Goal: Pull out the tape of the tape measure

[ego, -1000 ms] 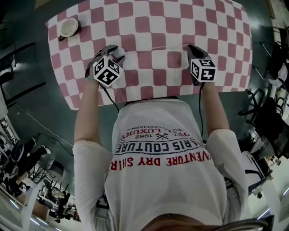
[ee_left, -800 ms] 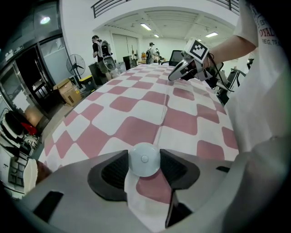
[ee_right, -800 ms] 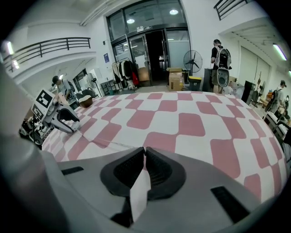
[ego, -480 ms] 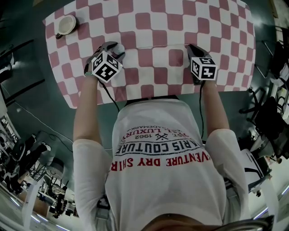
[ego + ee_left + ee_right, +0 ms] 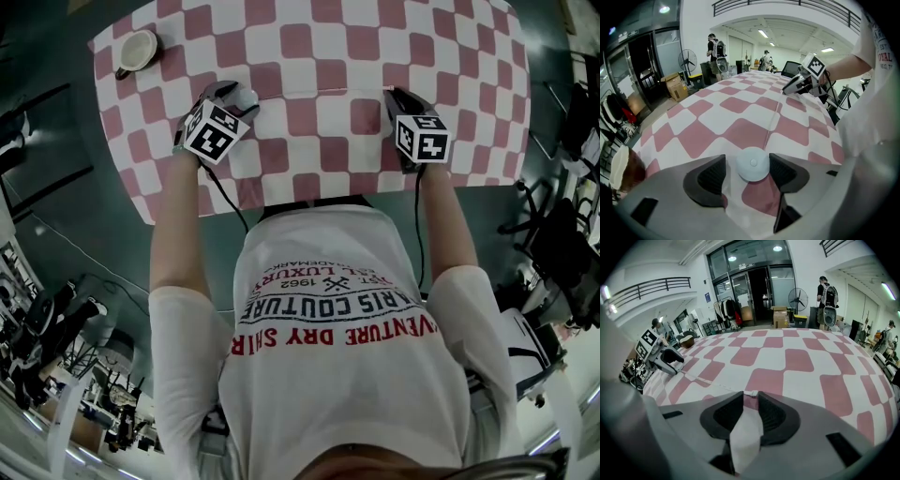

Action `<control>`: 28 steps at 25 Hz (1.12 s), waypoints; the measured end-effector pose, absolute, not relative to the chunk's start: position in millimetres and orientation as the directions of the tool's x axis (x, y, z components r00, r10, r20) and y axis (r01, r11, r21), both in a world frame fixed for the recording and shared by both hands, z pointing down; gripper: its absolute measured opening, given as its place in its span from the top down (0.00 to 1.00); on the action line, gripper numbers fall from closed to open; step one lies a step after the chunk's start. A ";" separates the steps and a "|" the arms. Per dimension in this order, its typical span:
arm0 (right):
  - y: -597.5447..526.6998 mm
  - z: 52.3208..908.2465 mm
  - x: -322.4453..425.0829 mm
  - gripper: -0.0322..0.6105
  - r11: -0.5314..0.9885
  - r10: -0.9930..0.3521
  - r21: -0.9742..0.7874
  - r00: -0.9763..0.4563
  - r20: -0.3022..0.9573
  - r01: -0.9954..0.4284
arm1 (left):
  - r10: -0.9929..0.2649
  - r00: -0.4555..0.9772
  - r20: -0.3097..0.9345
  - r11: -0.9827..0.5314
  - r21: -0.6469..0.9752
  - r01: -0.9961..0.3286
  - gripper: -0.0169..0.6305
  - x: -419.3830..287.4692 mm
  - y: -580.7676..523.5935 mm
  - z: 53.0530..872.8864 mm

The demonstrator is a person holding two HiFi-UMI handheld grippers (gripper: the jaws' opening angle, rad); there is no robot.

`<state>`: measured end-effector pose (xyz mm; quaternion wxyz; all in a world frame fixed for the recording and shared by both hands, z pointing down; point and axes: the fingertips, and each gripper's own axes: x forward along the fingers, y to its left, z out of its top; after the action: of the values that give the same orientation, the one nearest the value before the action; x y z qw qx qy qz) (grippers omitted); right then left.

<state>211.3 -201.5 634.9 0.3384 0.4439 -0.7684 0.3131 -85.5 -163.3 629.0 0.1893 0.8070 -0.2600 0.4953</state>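
The round white tape measure (image 5: 753,163) rests on the checked tablecloth between the jaws of my left gripper (image 5: 747,169). These jaws have just been opening and a gap shows on the case's left side. Its thin tape (image 5: 773,118) runs across the cloth to my right gripper (image 5: 788,87). In the right gripper view the tape's end tab (image 5: 751,393) lies at the tips of the right gripper (image 5: 750,398). Its jaws have just been opening and stand slightly apart, with cloth showing between them. The head view shows the left gripper (image 5: 234,94), the tape (image 5: 319,92) and the right gripper (image 5: 392,94).
A cup (image 5: 139,52) stands at the table's far left corner and also shows as the cup (image 5: 621,169) beside my left gripper. The table's near edge (image 5: 309,199) runs just below both hands. People, a fan and boxes stand far off in the hall.
The left marker cube has rolled and shifted slightly up and left in the head view. The right gripper has stayed in place. The tape still lies stretched between them.
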 end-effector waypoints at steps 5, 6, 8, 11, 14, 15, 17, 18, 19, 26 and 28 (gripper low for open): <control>-203.8 627.8 211.8 0.63 0.399 -0.517 -0.139 -0.347 0.783 -0.907 | -0.313 0.361 0.878 -0.751 0.004 -0.661 0.41 -91.4 -168.1 626.8; -204.4 624.8 212.4 0.63 0.399 -0.529 -0.127 -0.341 0.777 -0.908 | -0.325 0.357 0.876 -0.747 -0.006 -0.665 0.41 -91.1 -167.5 625.9; -205.5 616.4 212.9 0.63 0.399 -0.553 -0.115 -0.338 0.762 -0.910 | -0.337 0.352 0.873 -0.741 -0.015 -0.672 0.41 -89.6 -164.9 623.7; -207.8 600.1 210.9 0.63 0.396 -0.591 -0.110 -0.345 0.729 -0.912 | -0.338 0.342 0.877 -0.725 -0.011 -0.688 0.41 -89.4 -160.1 618.9; -207.6 582.3 205.8 0.63 0.402 -0.616 -0.106 -0.354 0.704 -0.910 | -0.377 0.352 0.857 -0.692 -0.009 -0.722 0.41 -89.8 -160.6 604.4; -207.1 575.4 202.9 0.63 0.406 -0.623 -0.108 -0.361 0.694 -0.907 | -0.399 0.354 0.846 -0.680 -0.013 -0.733 0.44 -89.8 -161.8 596.9; -206.4 560.4 196.0 0.63 0.412 -0.639 -0.120 -0.380 0.669 -0.903 | -0.450 0.347 0.823 -0.655 -0.041 -0.754 0.58 -90.7 -166.3 579.2; -206.1 552.7 192.2 0.63 0.412 -0.649 -0.128 -0.389 0.654 -0.902 | -0.476 0.343 0.809 -0.644 -0.056 -0.763 0.63 -90.8 -169.1 569.9; -205.6 544.9 188.3 0.63 0.413 -0.660 -0.136 -0.398 0.637 -0.901 | -0.499 0.344 0.795 -0.635 -0.065 -0.770 0.65 -90.2 -171.6 560.7; -201.2 485.4 168.9 0.87 0.443 -0.734 -0.133 -0.444 0.514 -0.886 | -0.656 0.355 0.666 -0.552 -0.103 -0.827 0.92 -86.6 -184.5 490.4; -202.4 467.0 163.0 0.88 0.465 -0.750 -0.135 -0.470 0.465 -0.875 | -0.698 0.357 0.621 -0.531 -0.115 -0.839 0.94 -87.2 -186.5 468.3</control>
<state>163.0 -202.4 467.0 0.1731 0.4846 -0.8382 0.1807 -87.2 -186.5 468.3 0.1117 0.8160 -0.4710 0.3160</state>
